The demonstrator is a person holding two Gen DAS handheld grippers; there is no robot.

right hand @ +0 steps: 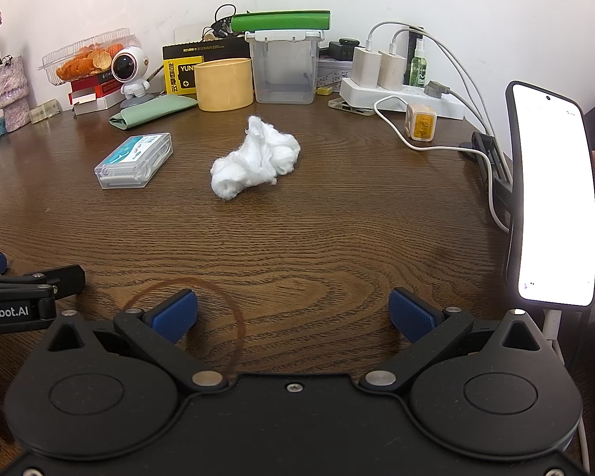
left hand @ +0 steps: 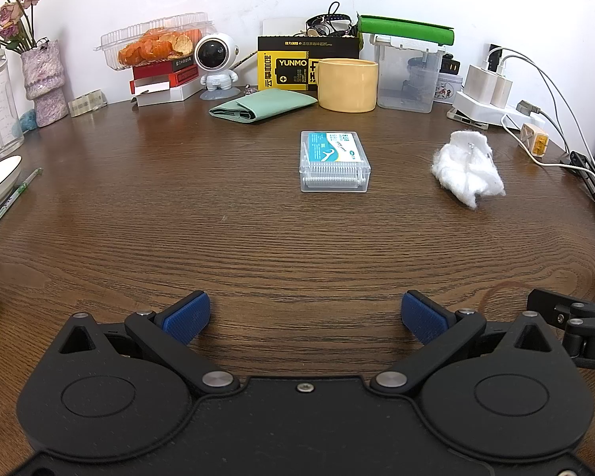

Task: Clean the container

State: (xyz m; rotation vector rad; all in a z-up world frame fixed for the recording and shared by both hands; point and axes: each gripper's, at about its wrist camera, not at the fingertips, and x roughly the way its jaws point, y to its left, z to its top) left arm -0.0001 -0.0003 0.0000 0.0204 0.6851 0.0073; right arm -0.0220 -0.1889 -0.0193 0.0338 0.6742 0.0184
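Note:
A small clear plastic box of floss picks (left hand: 334, 162) (right hand: 134, 160) lies flat mid-table, lid closed. To its right sits a crumpled white cotton wad (left hand: 467, 167) (right hand: 255, 158). A taller clear storage container (left hand: 407, 75) (right hand: 285, 67) with a clip lid stands at the back by the wall. My left gripper (left hand: 305, 311) hovers over bare wood well short of the box, open, nothing between its blue pads. My right gripper (right hand: 293, 311) is likewise open and empty, near the front edge, short of the wad. Each gripper's black arm shows at the edge of the other view.
Along the wall: a yellow cup (left hand: 347, 84), folded green cloth (left hand: 261, 106), astronaut figure (left hand: 216, 64), snack tray on boxes (left hand: 156, 44), vase (left hand: 43, 79), power strip with chargers and cables (left hand: 492, 97). A lit phone (right hand: 553, 194) stands at the right, a hand beside it.

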